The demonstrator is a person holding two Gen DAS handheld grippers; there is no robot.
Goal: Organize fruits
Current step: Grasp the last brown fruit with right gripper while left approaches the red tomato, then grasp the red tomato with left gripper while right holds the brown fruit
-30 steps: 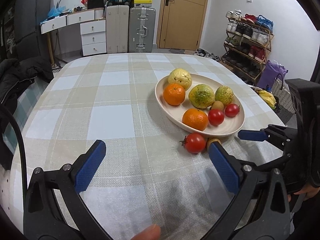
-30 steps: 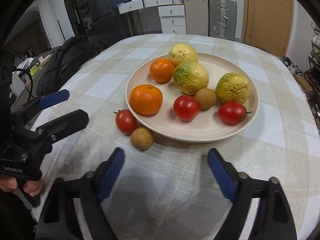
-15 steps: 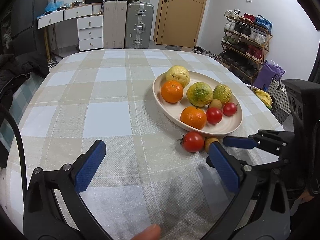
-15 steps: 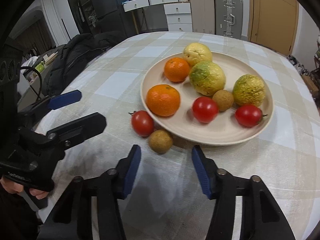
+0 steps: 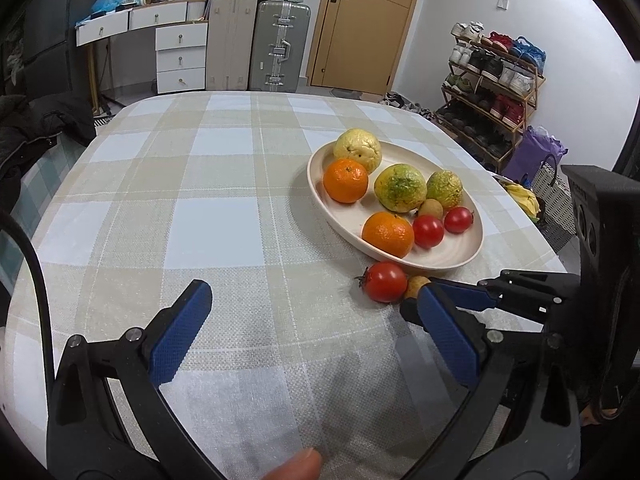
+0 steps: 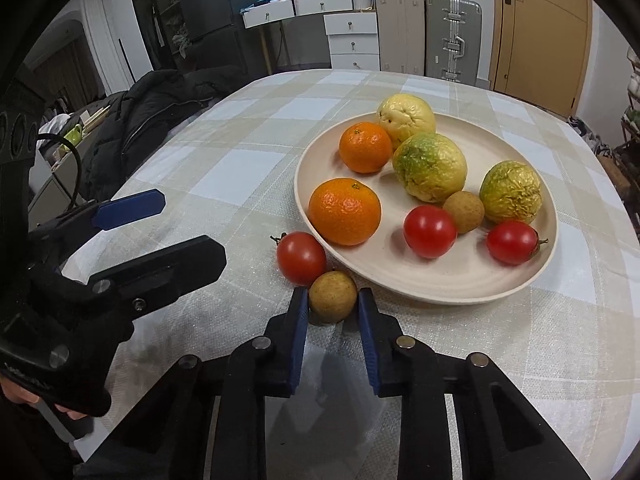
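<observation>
A cream plate (image 6: 460,288) (image 5: 320,160) on the checked tablecloth holds two oranges, three yellow-green fruits, two red tomatoes and a small brown fruit. A loose red tomato (image 6: 301,258) (image 5: 385,282) and a small brown round fruit (image 6: 333,297) (image 5: 416,283) lie on the cloth by the plate's near rim. My right gripper (image 6: 333,300) has its fingers closed in on both sides of the brown fruit, which rests on the cloth. My left gripper (image 5: 312,308) is open and empty over bare cloth, left of the loose tomato.
A dark jacket (image 6: 152,120) lies at the table's left edge. Suitcases (image 5: 280,44), white drawers (image 5: 180,56), a door and a shoe rack (image 5: 492,80) stand beyond the table. The cloth left of the plate is bare.
My right gripper has moved forward and narrowed from wide open to closed around the small brown fruit. My left gripper has stayed open and shifted slightly.
</observation>
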